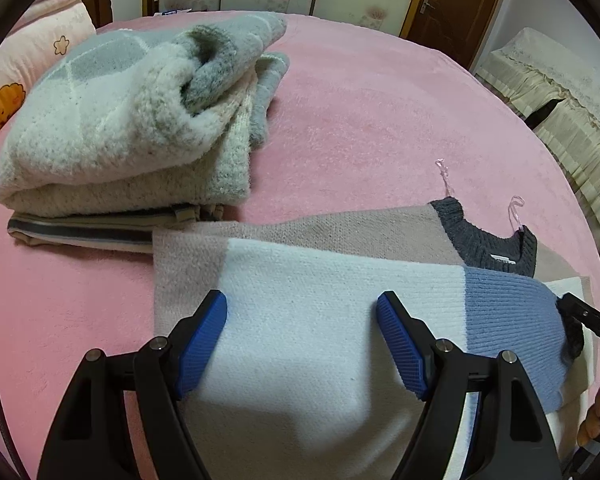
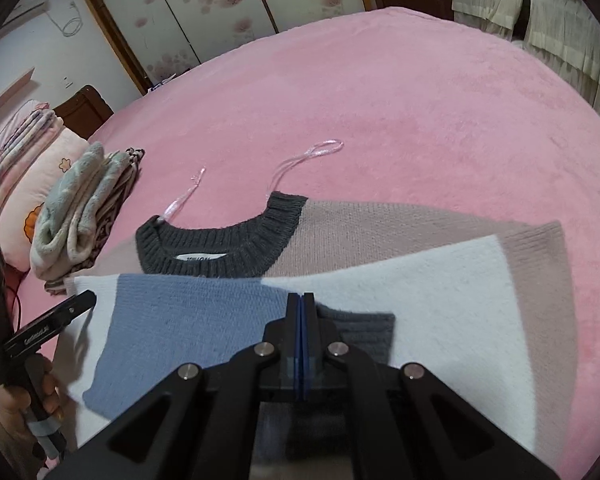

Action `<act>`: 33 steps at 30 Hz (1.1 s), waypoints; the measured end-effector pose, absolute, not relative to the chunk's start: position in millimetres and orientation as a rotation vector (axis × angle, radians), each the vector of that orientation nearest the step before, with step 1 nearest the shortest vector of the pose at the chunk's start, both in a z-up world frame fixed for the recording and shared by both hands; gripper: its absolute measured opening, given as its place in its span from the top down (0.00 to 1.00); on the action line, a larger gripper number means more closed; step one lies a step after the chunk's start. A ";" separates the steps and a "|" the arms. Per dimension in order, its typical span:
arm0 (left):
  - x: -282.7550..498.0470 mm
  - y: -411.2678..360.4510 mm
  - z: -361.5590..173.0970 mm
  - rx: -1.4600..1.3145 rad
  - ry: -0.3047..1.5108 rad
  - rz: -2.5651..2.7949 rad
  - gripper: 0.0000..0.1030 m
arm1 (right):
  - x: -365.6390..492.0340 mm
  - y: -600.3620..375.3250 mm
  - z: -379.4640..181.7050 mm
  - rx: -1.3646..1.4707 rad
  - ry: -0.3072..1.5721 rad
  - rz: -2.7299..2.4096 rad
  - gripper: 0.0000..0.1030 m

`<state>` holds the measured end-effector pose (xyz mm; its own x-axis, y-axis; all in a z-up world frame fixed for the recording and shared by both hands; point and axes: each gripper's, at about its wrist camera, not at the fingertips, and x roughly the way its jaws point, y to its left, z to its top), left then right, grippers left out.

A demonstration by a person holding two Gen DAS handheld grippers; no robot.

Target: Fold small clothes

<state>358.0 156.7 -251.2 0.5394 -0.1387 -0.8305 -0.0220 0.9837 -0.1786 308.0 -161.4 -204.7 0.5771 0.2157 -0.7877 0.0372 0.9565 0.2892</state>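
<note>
1. the left tongs (image 1: 302, 312) stand wide, their blue pads spread apart over the white panel of the color-block sweater (image 1: 300, 280), which lies flat on the bed (image 1: 360, 112) directly under and ahead of them; nothing sits between the pads but the knit below.
2. the right tongs (image 2: 303, 300) are pressed together; whether they pinch the knit cannot be told, but their tips sit at the edge of the folded blue sleeve (image 2: 188, 312), just beside its dark grey cuff (image 2: 364, 332).
3. ahead of the right tongs lies the sweater's grey ribbed collar (image 2: 220, 240) with a white label inside, and two pink hanger loops (image 2: 300, 160) trail from it onto the bed.
4. in the left wrist view the blue sleeve (image 1: 512, 320) stretches to the right of the left tongs, its far end meeting the tip of the right tongs at the picture's right margin.
5. to the left of and beyond the left tongs sits a stack of folded clothes (image 1: 120, 120), a fluffy grey-white sweater on top, its lowest striped piece touching the color-block sweater's pinkish-beige edge.
6. beyond the collar and to the right of the right tongs the pink bed runs open to its far edge, where a wardrobe (image 2: 180, 8) with flowered panels stands.
7. a pink pillow (image 1: 40, 48) lies at the bed's left edge, behind the stack.
</note>
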 end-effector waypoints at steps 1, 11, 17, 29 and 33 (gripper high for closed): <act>357.8 153.9 -248.1 -0.181 1.008 -0.071 0.26 | 303.9 -162.5 -200.6 0.299 0.950 0.112 1.00; 291.3 131.5 -177.5 -0.192 0.944 -0.102 0.16 | 237.1 -170.4 -141.3 0.291 0.892 0.135 0.97; 232.4 119.6 -121.6 -0.166 0.861 -0.131 0.07 | 188.7 -173.2 -95.9 0.274 0.821 0.143 0.94; 143.5 116.3 -67.0 -0.132 0.810 -0.127 0.01 | 101.8 -174.0 -34.9 0.243 0.690 0.158 0.71; 109.2 116.9 -55.7 -0.158 0.769 -0.145 0.01 | 74.5 -172.7 -27.4 0.220 0.670 0.169 0.71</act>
<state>109.2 116.9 -55.7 0.7098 -0.1874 -0.6790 0.0720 0.9782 -0.1947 74.5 -172.7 -27.4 0.7716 0.2252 -0.5949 -0.0844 0.9632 0.2551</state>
